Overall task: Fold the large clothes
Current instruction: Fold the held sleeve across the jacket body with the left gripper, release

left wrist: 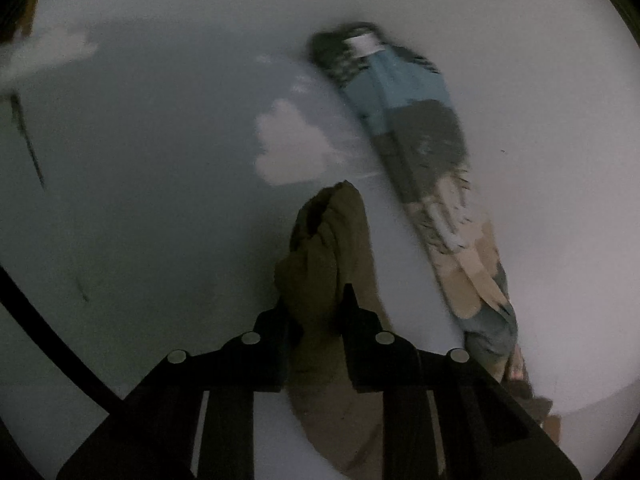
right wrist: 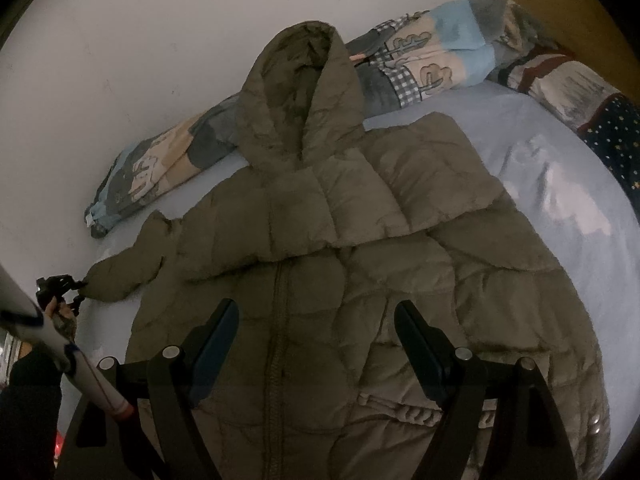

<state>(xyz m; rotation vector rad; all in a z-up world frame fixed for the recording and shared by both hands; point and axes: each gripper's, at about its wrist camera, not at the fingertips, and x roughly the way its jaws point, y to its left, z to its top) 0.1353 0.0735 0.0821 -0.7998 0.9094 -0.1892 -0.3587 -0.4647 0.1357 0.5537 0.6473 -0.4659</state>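
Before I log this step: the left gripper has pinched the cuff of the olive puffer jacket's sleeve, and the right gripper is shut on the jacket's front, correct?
Not quite. The left gripper has indeed pinched the sleeve cuff, but the right gripper is open above the olive puffer jacket, gripping nothing, as the right wrist view shows.

The jacket [right wrist: 340, 280] lies flat on the bed [right wrist: 560, 200], front up, with its hood [right wrist: 300, 100] pointing away toward the wall [right wrist: 120, 40]. Behind the hood a rolled blanket [right wrist: 420, 60] runs along the foot of the wall, from far left to far right, and the hood rests partly on it. One sleeve [right wrist: 124, 276] stretches out to the left; the other sleeve [right wrist: 432, 176] is folded across the chest. At the left sleeve's end sits the left gripper [right wrist: 76, 292], its fingers pinching the cuff [left wrist: 324, 248]. The right gripper [right wrist: 316, 344] hangs above the jacket's lower front, possibly without touching it, one finger to either side of the zip [right wrist: 276, 340].
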